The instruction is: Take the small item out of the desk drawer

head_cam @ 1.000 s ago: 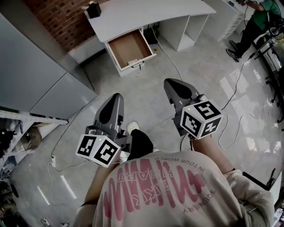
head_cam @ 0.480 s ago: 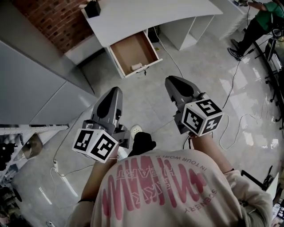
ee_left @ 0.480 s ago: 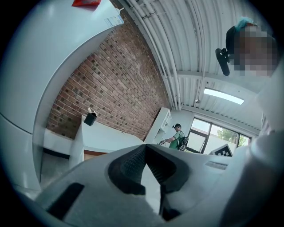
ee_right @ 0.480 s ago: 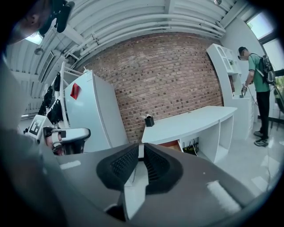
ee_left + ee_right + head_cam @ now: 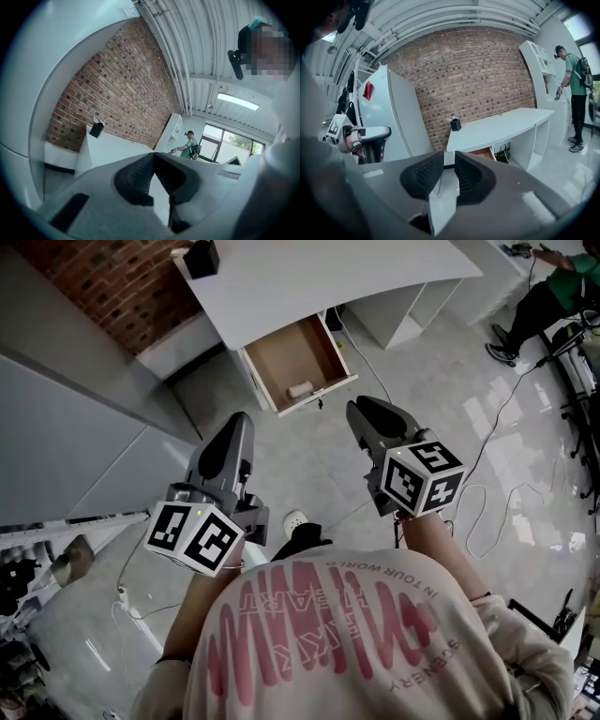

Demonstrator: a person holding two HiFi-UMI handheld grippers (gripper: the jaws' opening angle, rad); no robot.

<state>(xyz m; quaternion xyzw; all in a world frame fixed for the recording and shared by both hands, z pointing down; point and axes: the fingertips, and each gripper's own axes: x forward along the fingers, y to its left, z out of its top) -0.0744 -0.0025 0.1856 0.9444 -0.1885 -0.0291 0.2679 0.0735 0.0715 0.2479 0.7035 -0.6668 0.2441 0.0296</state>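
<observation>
The white desk [image 5: 309, 277] stands ahead with its drawer [image 5: 281, 348] pulled open. A small pale item [image 5: 300, 389] lies near the drawer's front edge. Both grippers are held in the air short of the drawer. My left gripper [image 5: 239, 423] sits left of it, pad tips touching [image 5: 153, 157], nothing between them. My right gripper [image 5: 361, 411] is just right of the drawer front. Its jaws have just been opening and stand a narrow gap apart [image 5: 449, 157], empty. In the right gripper view the drawer [image 5: 483, 152] shows under the desk top [image 5: 506, 124].
A black box [image 5: 200, 259] stands on the desk's left end. A grey cabinet [image 5: 75, 427] fills the left side in front of a brick wall [image 5: 122, 282]. Cables [image 5: 487, 493] run over the floor at right. A person in green [image 5: 553, 287] stands at far right.
The desk and drawer have come closer and shifted right in the head view. Both grippers now reach nearly to the drawer front.
</observation>
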